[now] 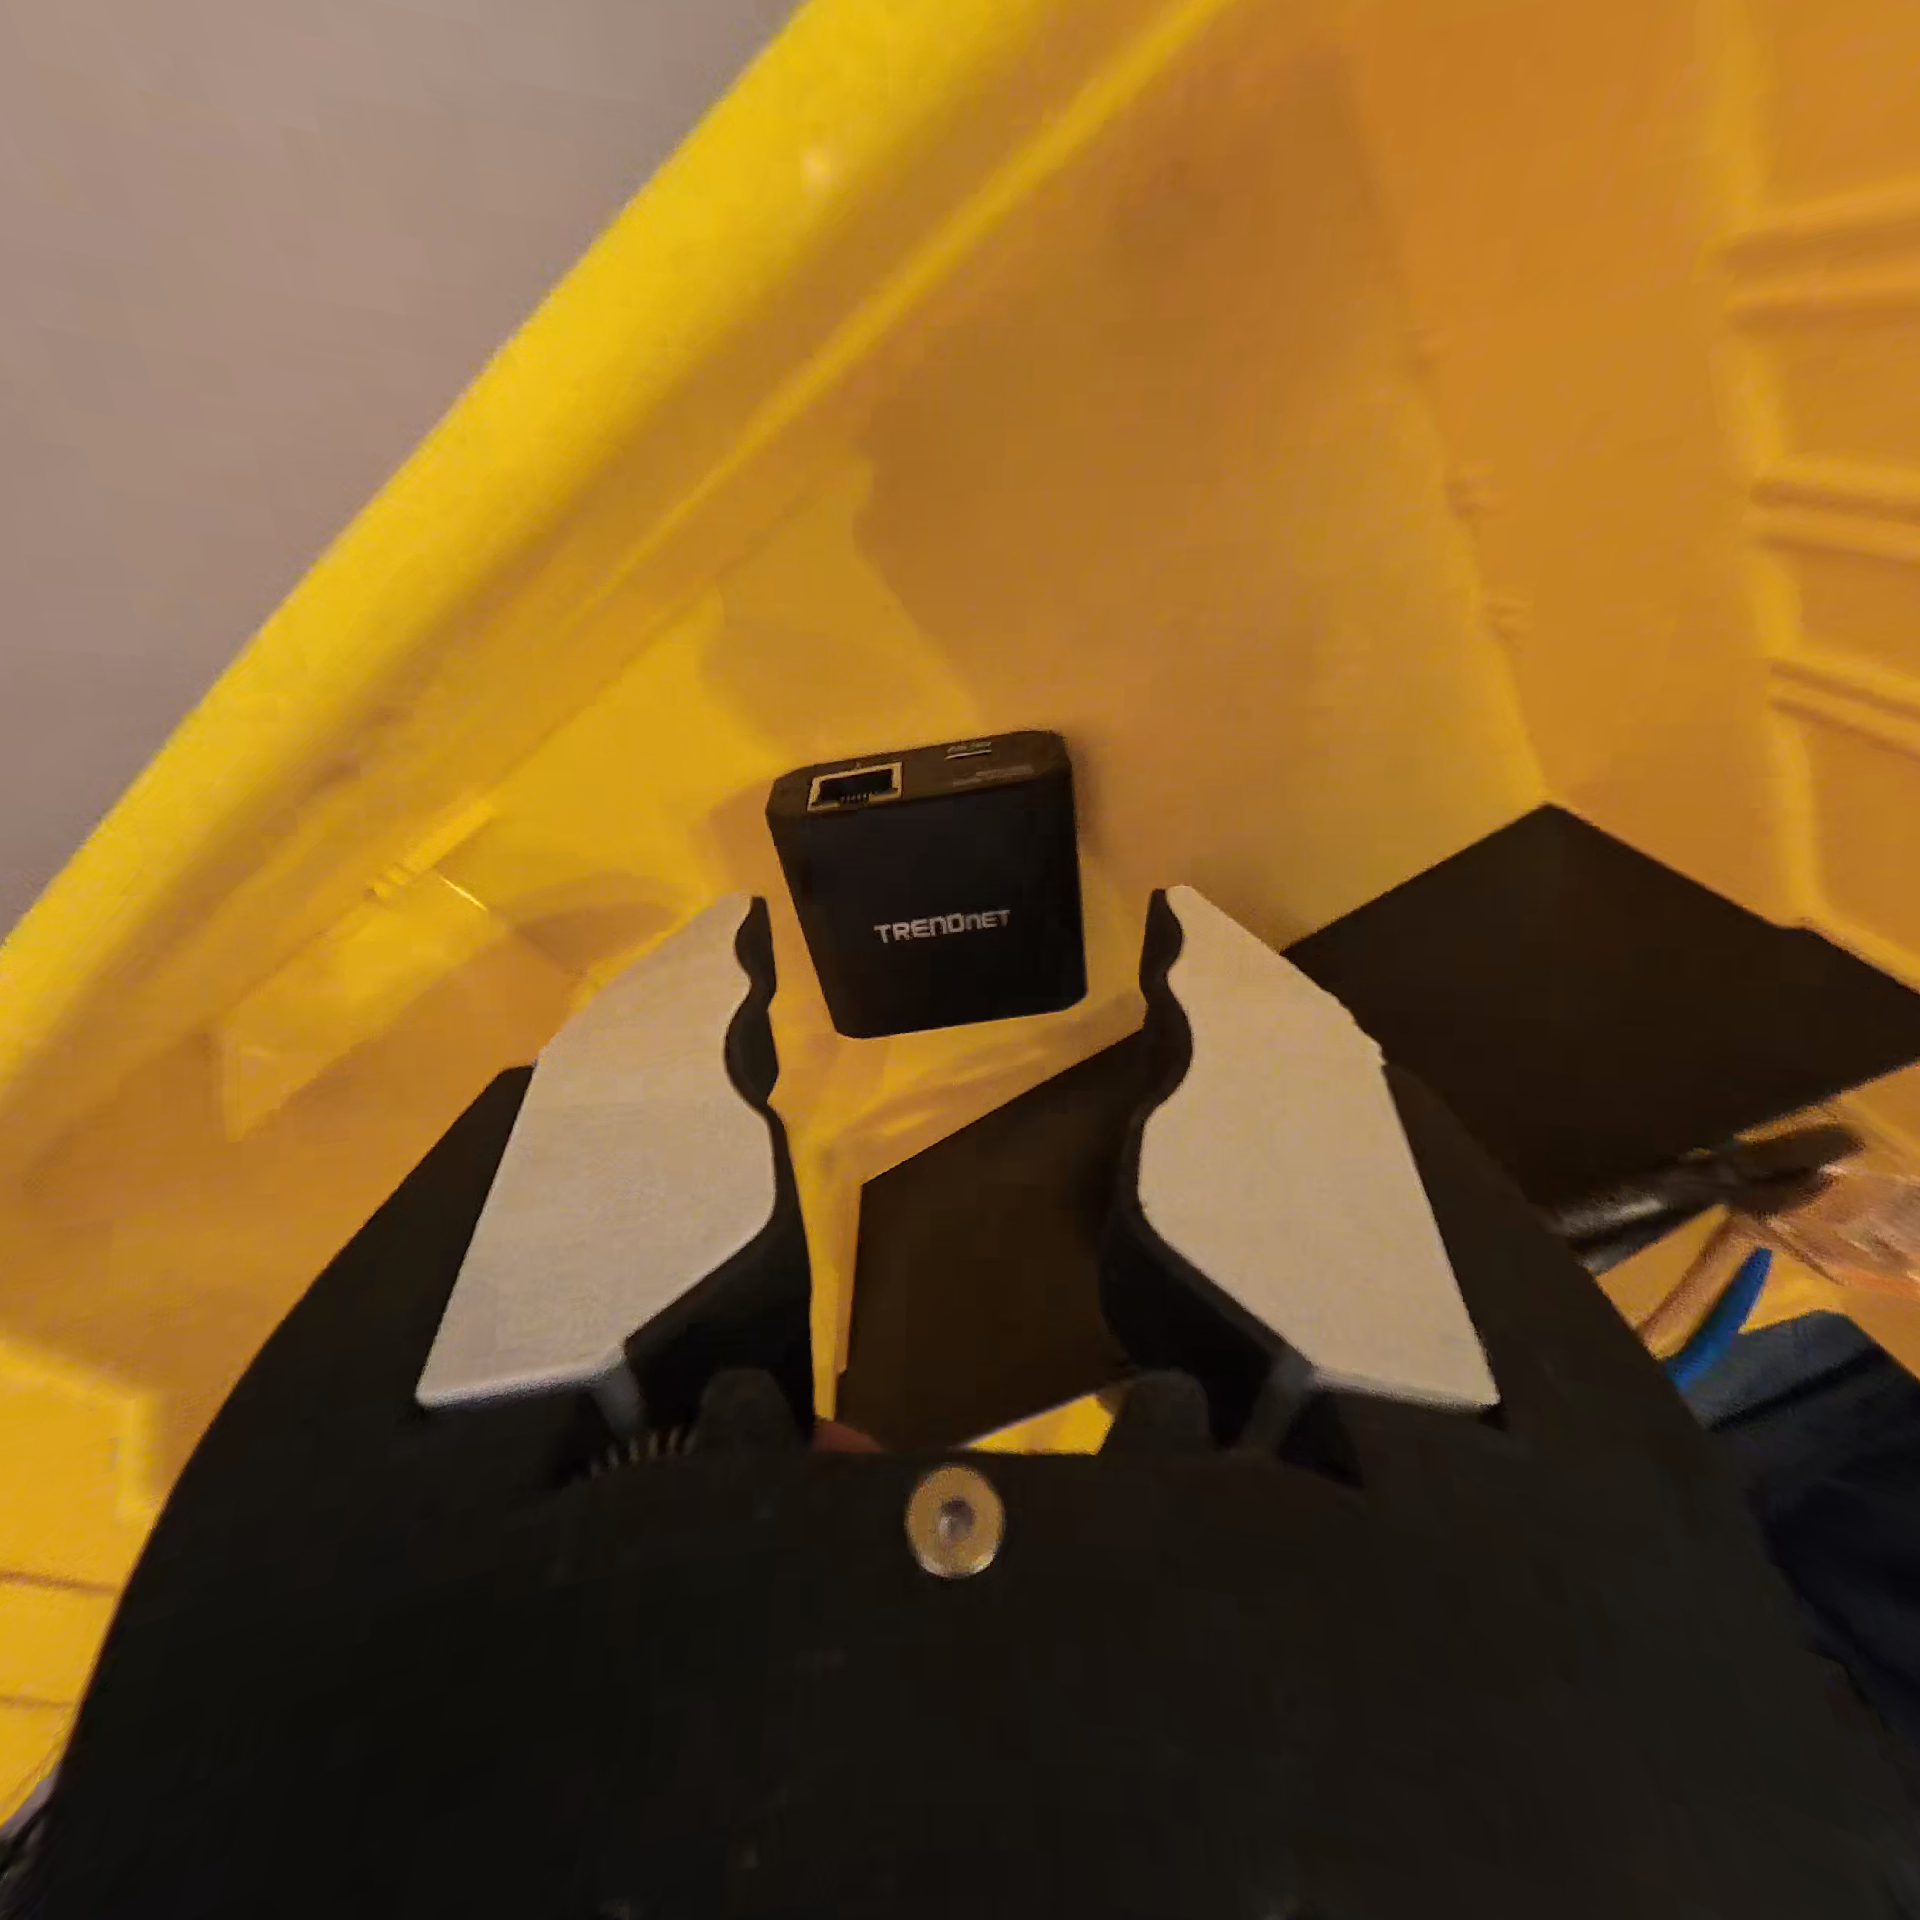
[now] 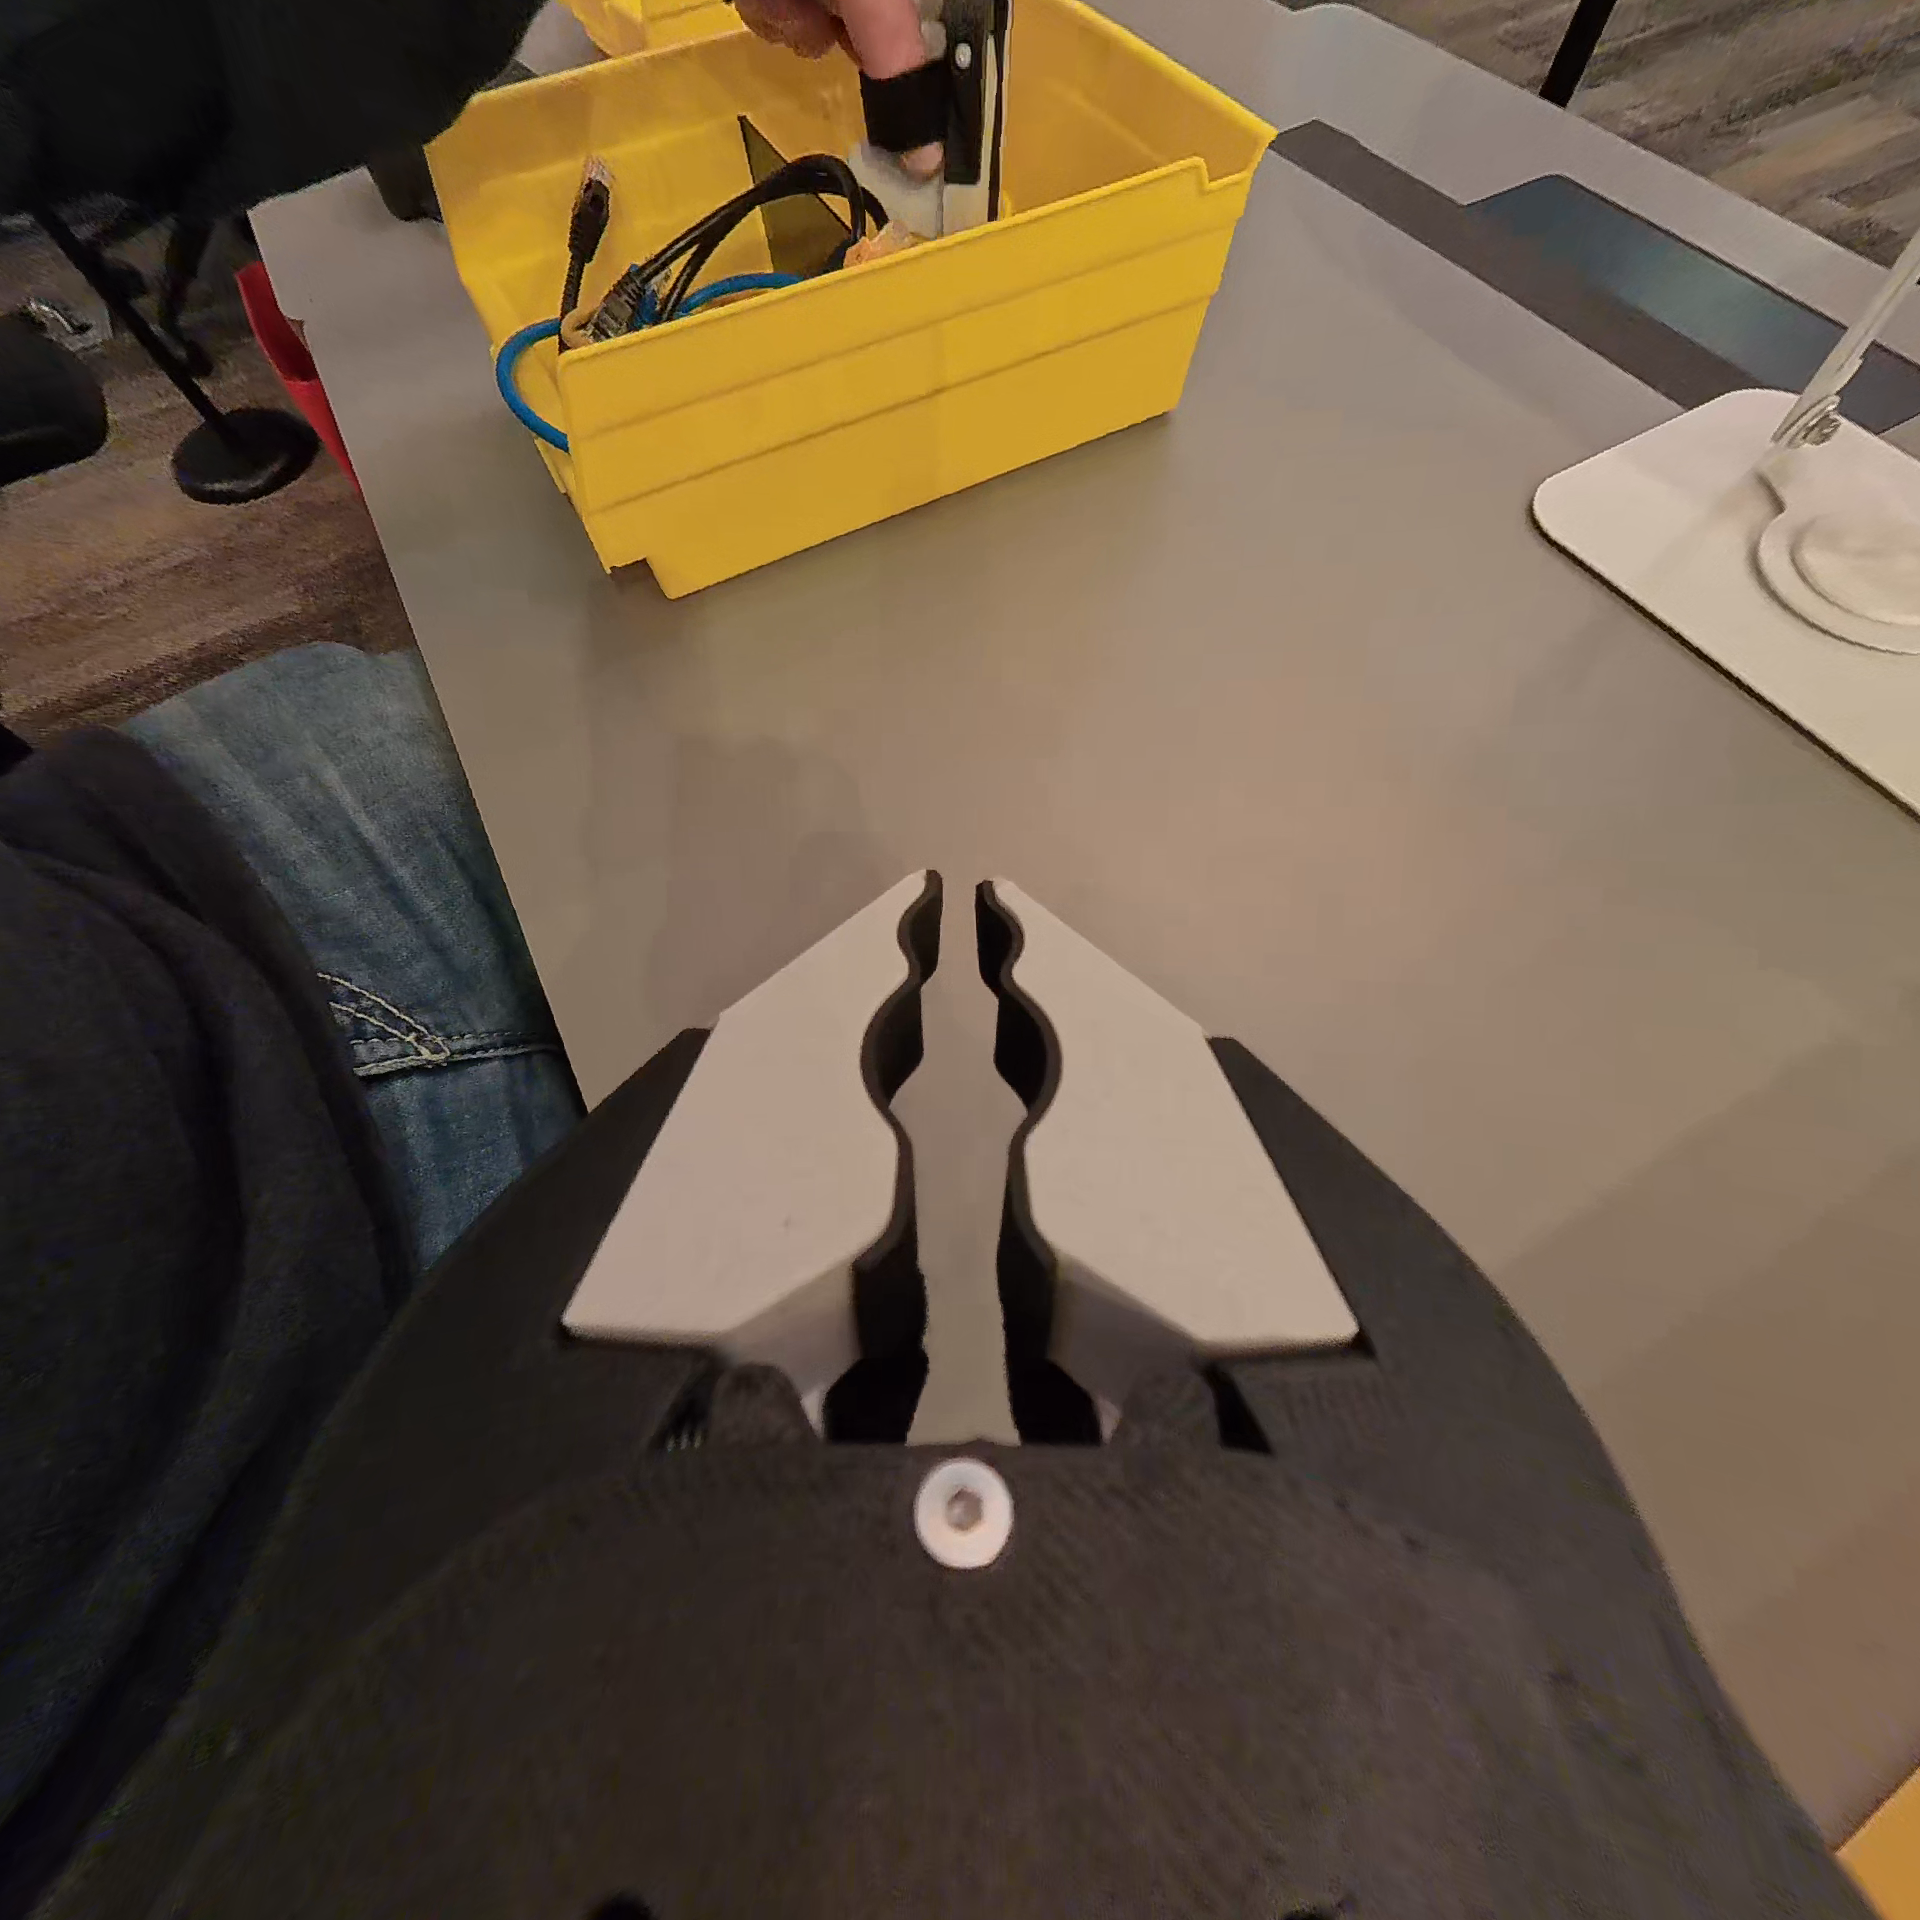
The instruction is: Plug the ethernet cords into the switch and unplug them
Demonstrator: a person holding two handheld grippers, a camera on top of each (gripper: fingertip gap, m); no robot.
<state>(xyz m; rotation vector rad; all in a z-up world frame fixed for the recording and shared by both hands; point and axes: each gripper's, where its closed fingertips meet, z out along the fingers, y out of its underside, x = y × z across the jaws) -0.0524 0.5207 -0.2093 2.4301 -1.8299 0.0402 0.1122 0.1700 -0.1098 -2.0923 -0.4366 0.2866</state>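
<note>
Left claw (image 1: 956, 966) released, fingers spread wide, reaching down inside yellow bin (image 1: 1195, 436). Small black switch (image 1: 925, 894) lies on bin floor against far wall, just beyond fingertips, not touching them; port face turned up, one port empty. Black divider (image 1: 1558, 987) to right of switch. Ethernet cords (image 2: 665, 281), black and blue, bunched in left part of bin, blue loop hanging over near-left corner; connector ends blurred, probably all unplugged. Right claw (image 2: 958, 899) nearly clenched, narrow slit between tips, grasping nothing, hovering over grey table (image 2: 1299, 779) near bin. White stand base (image 2: 1714, 551) at right.
</note>
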